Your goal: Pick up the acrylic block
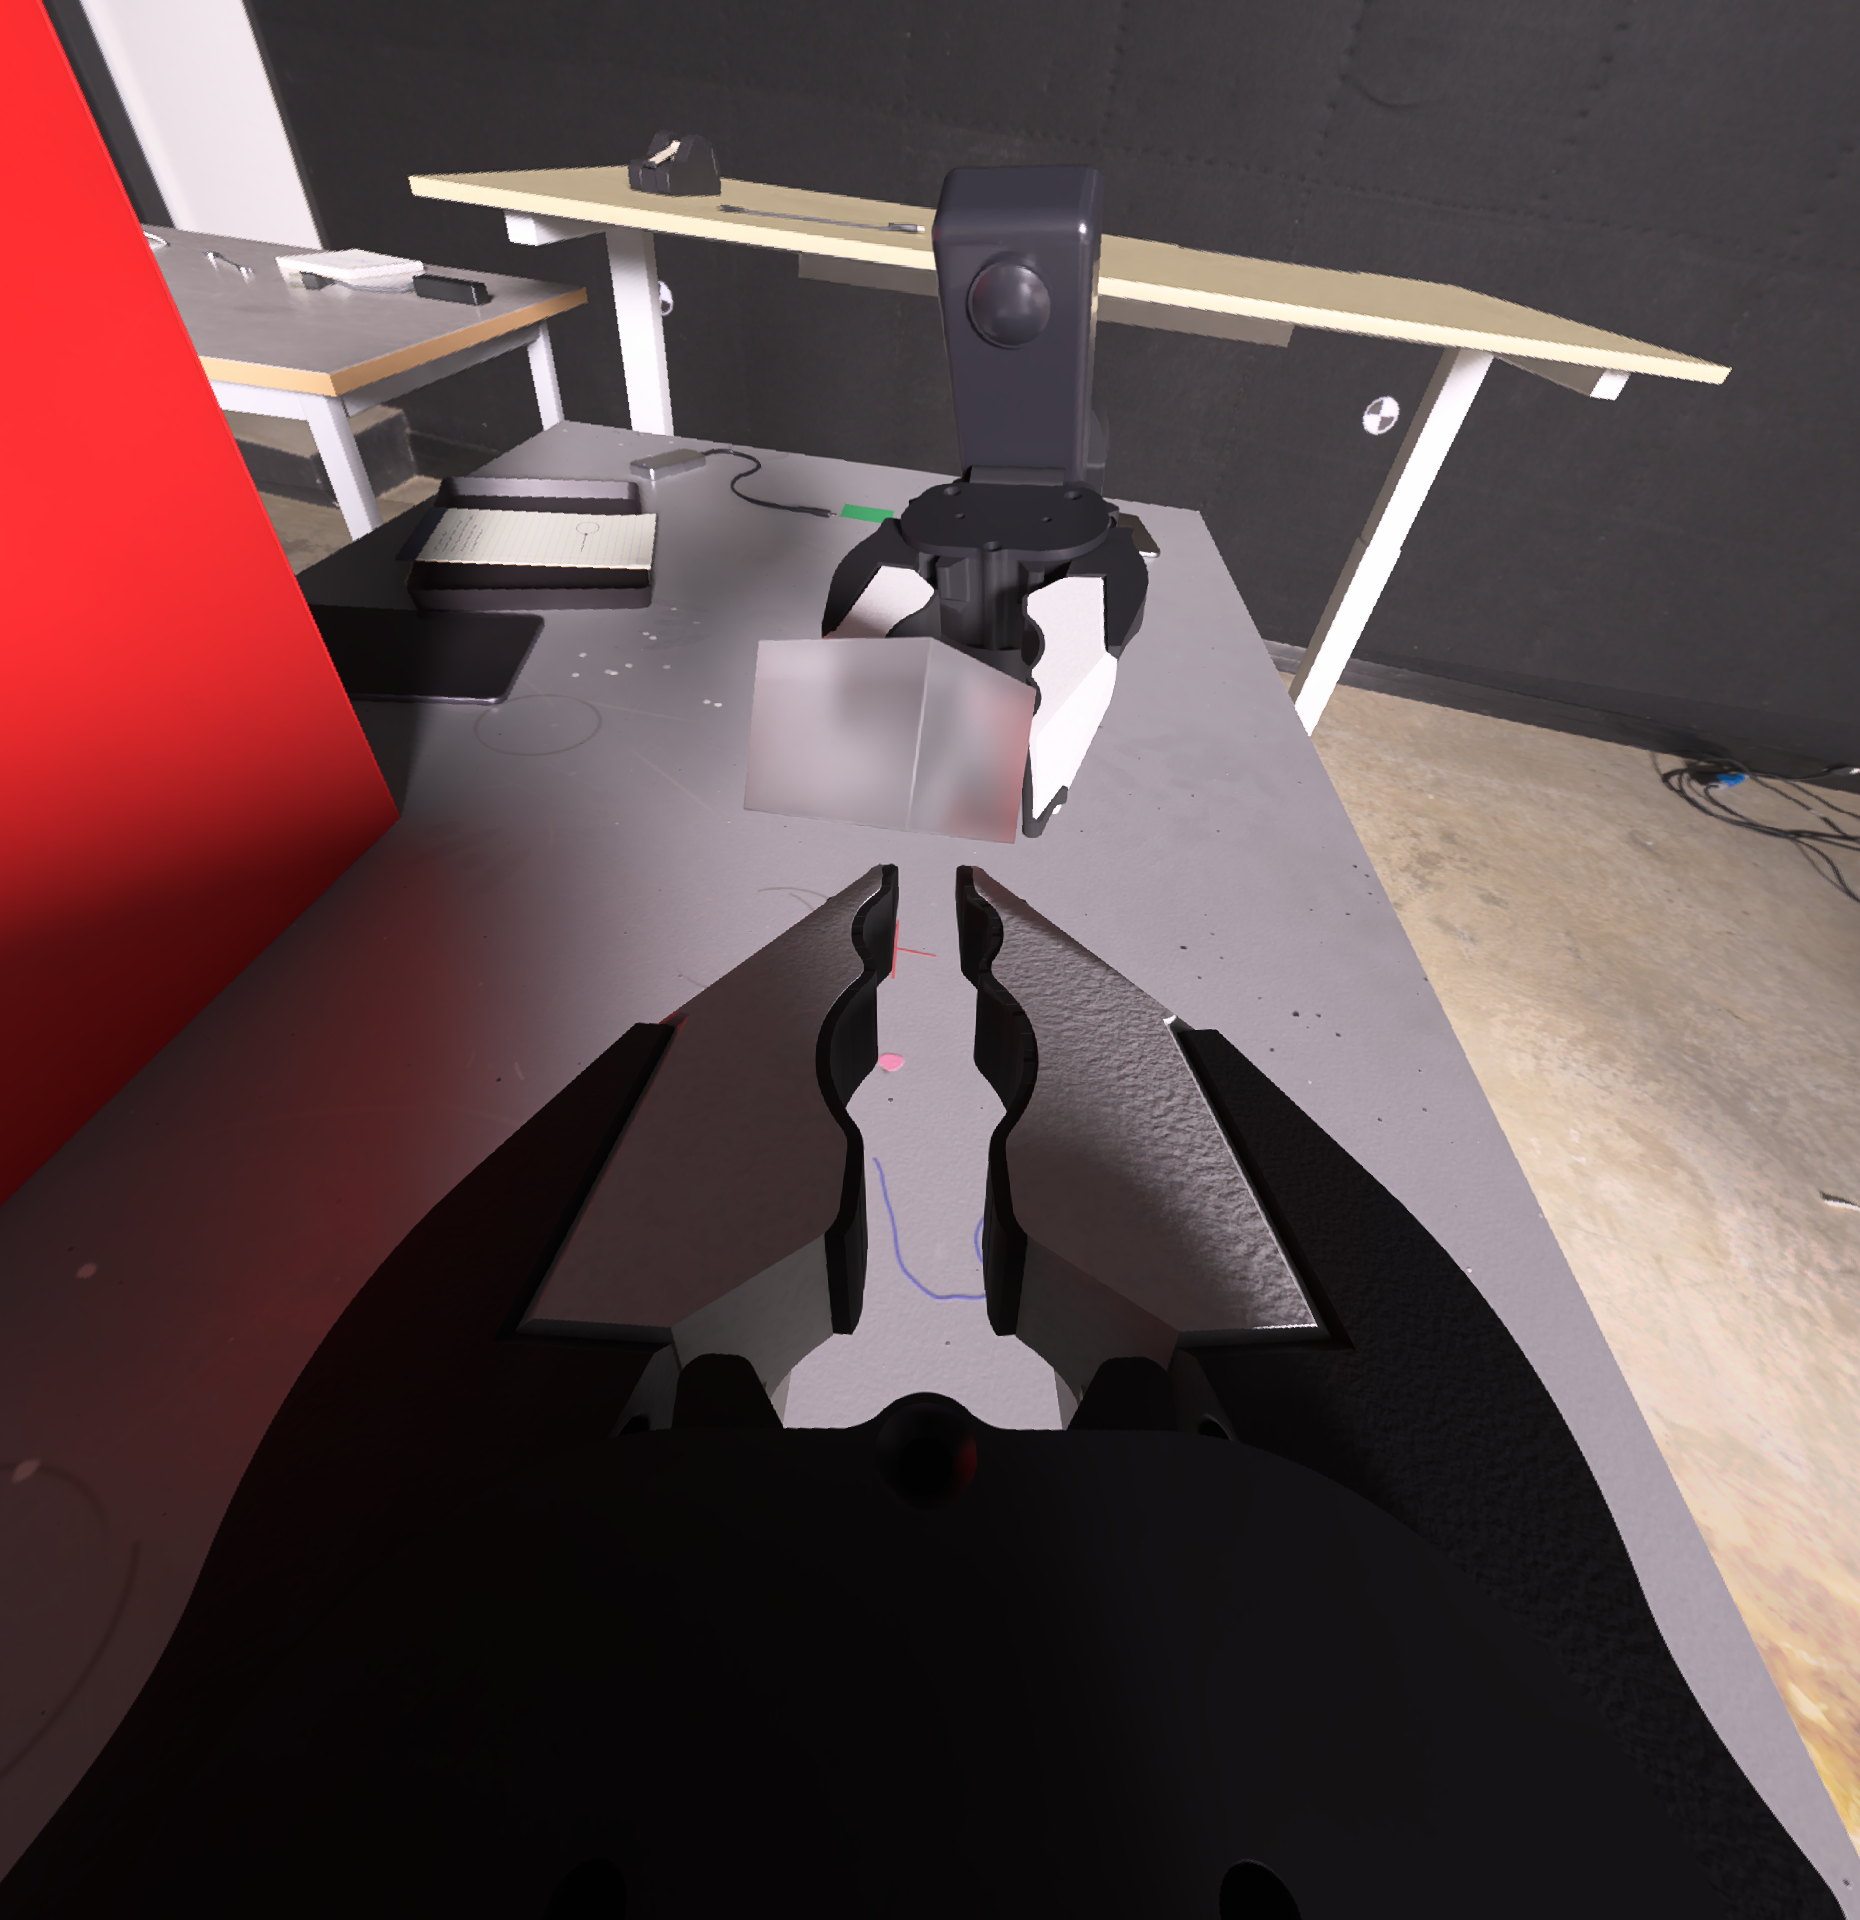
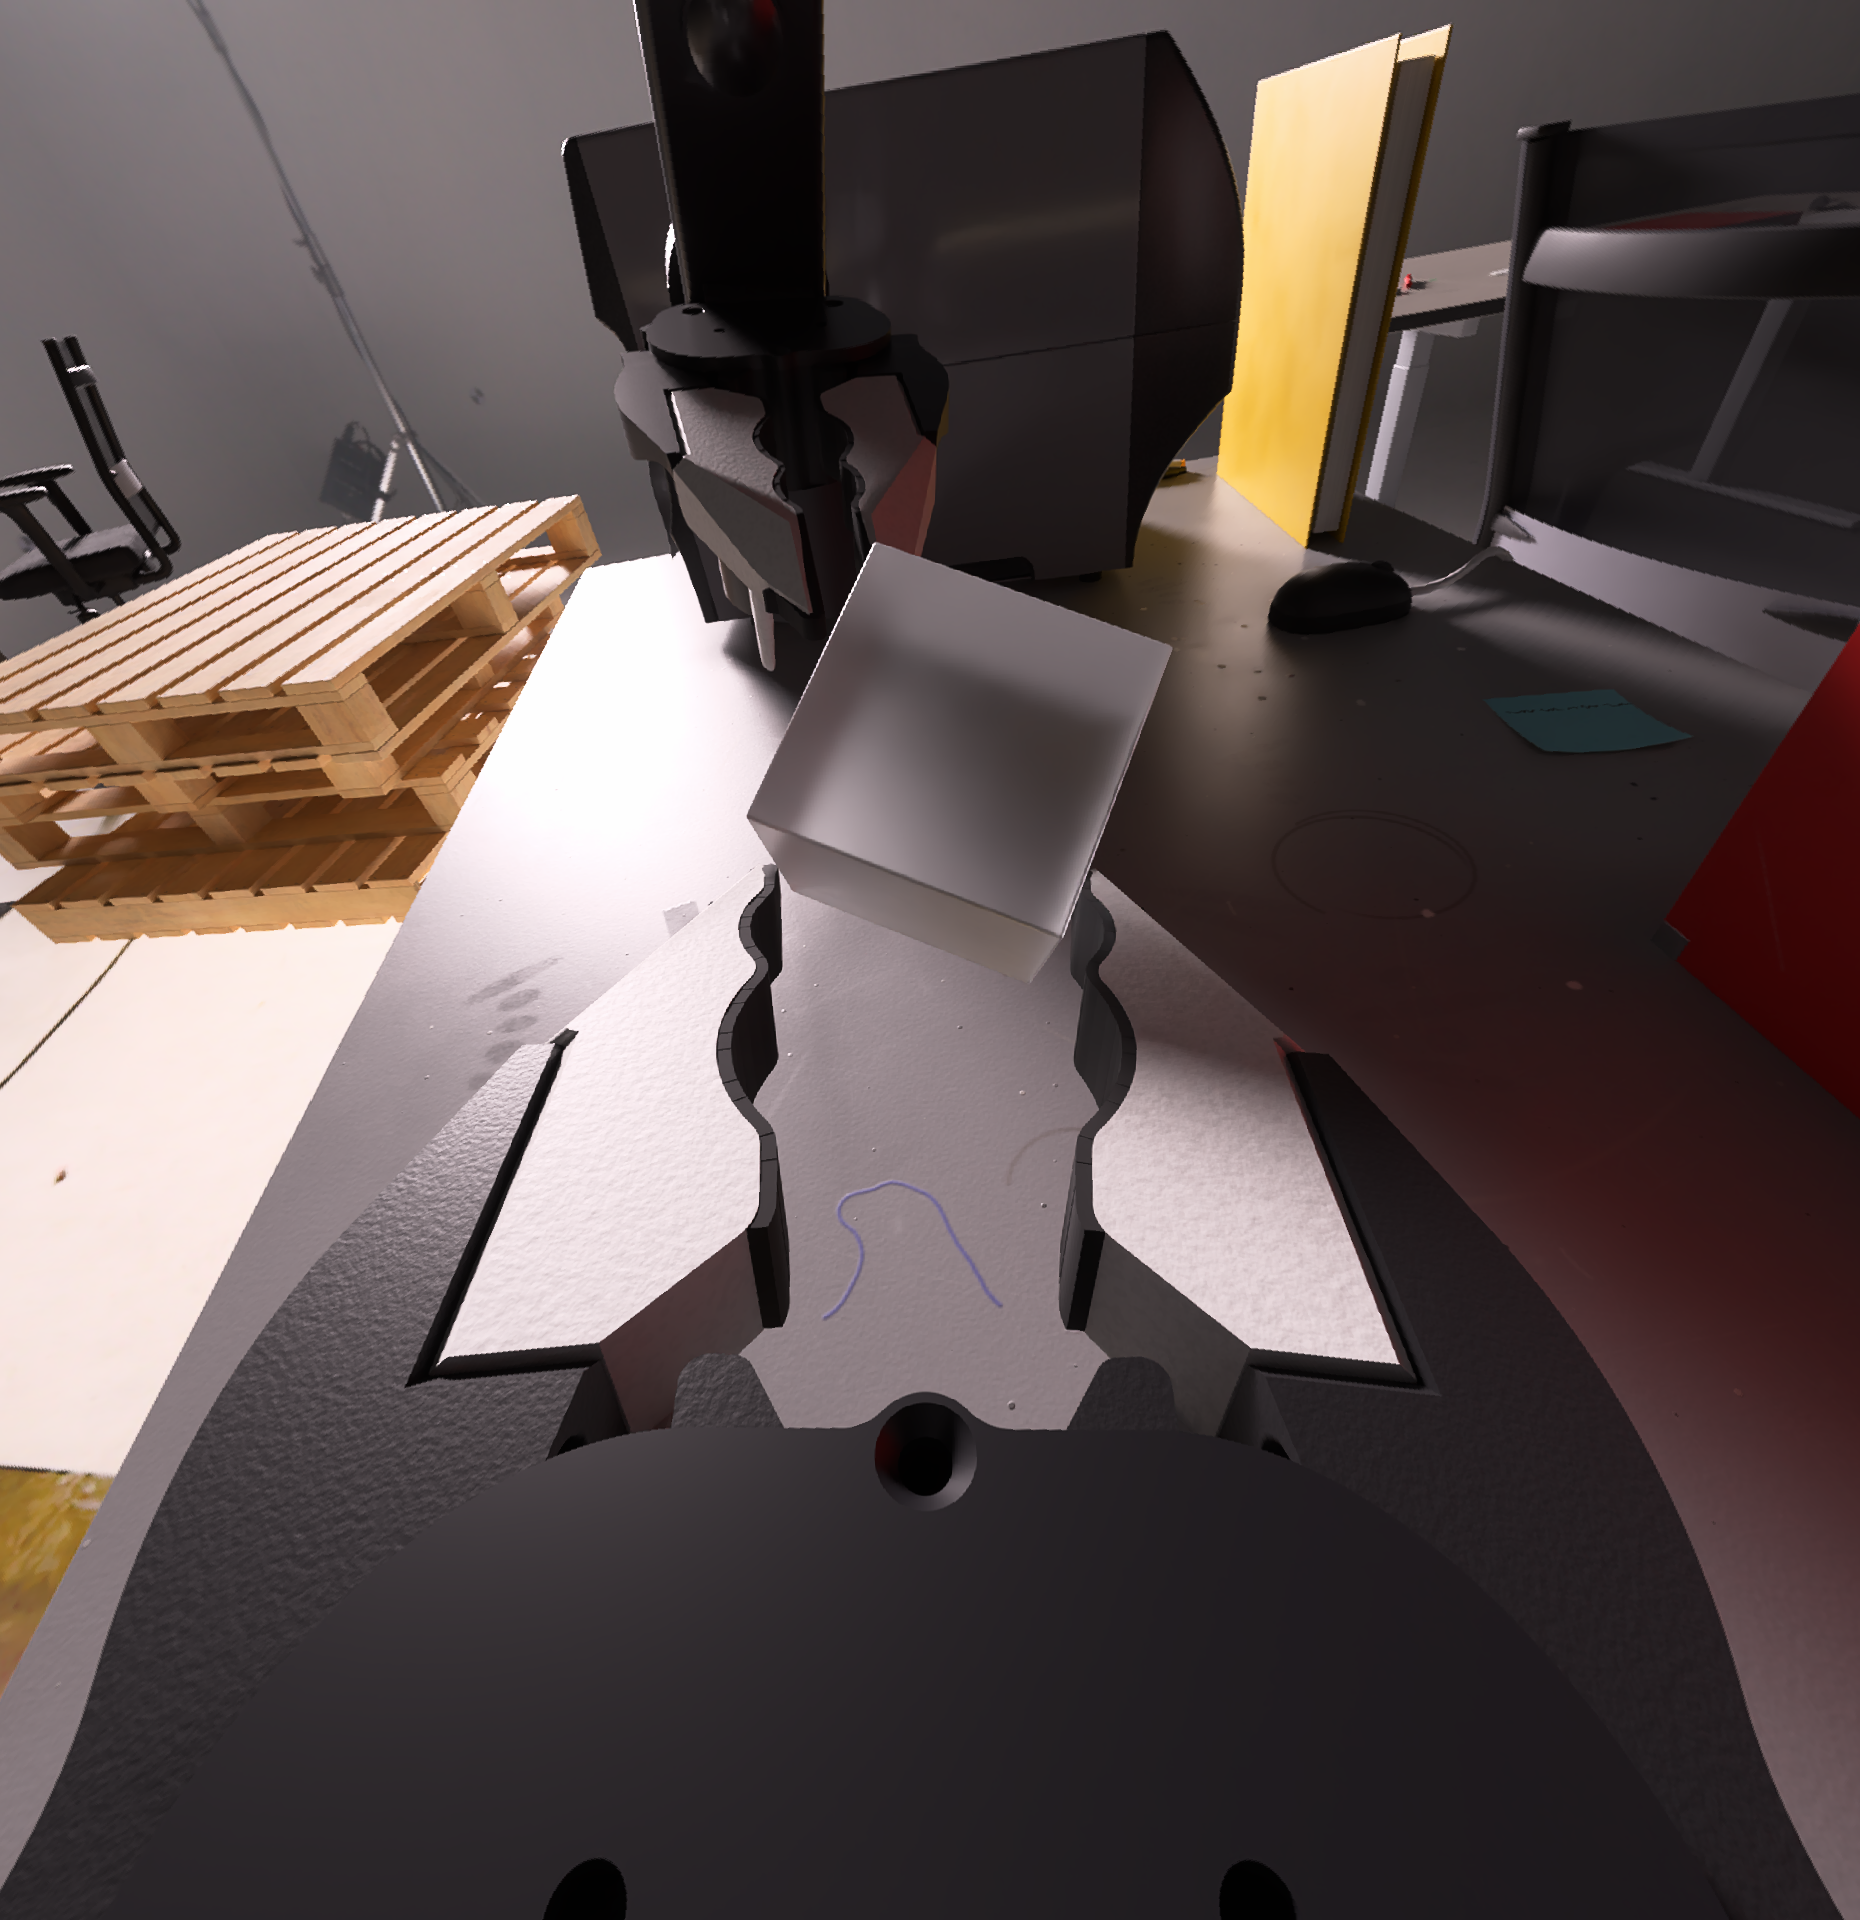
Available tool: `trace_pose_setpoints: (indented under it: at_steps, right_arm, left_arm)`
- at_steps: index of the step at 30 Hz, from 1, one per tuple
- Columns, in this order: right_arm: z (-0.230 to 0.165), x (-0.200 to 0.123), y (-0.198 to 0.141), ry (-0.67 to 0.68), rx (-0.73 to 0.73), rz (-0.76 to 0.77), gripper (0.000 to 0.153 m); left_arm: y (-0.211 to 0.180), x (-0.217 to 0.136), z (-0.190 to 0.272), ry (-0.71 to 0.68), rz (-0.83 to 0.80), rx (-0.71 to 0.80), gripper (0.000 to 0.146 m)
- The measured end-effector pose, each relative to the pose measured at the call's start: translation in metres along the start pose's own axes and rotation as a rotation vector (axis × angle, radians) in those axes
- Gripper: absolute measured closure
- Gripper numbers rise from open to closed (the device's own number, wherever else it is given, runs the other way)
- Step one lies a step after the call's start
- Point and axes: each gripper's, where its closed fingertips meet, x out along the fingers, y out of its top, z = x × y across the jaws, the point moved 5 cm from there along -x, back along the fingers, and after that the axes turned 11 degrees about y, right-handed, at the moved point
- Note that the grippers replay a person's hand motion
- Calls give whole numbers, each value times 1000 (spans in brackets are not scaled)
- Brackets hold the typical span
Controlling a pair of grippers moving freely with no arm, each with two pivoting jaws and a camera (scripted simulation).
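The acrylic block [image 2: 957, 758], a frosted clear cube, sits tilted between my right gripper's [image 2: 931, 894] fingertips, which close on its lower sides. In the left wrist view the block [image 1: 884, 738] is straight ahead, with one white finger [image 1: 1071, 686] of the right gripper against its right side and the other hidden behind it. My left gripper [image 1: 926, 883] is just short of the block, its jaws nearly together and empty. It also shows in the right wrist view [image 2: 786, 613], beyond the block. Both are over the grey table [image 1: 1269, 883].
A red panel [image 1: 126, 623] stands along the table's left side. A notepad in a black tray [image 1: 536, 545] lies at the far left. A dark monitor back [image 2: 1009, 312], a mouse [image 2: 1341, 597], a teal note [image 2: 1586, 722] and a yellow board [image 2: 1310, 291] show behind. Wooden pallets [image 2: 261, 707] stand off the table.
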Motion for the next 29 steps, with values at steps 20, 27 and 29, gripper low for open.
trace_pose_setpoints:
  at_steps: [20,27,29]
  right_arm:
    - [4,0,-11,-79,-2,-84,96]
    - [5,4,-11,-95,-15,-91,96]
    - [6,6,-13,-109,-18,-103,96]
  left_arm:
    - [-29,11,-11,57,-84,-94,135]
    - [-38,22,-11,62,-111,-145,135]
    - [-39,25,-11,75,-116,-158,135]
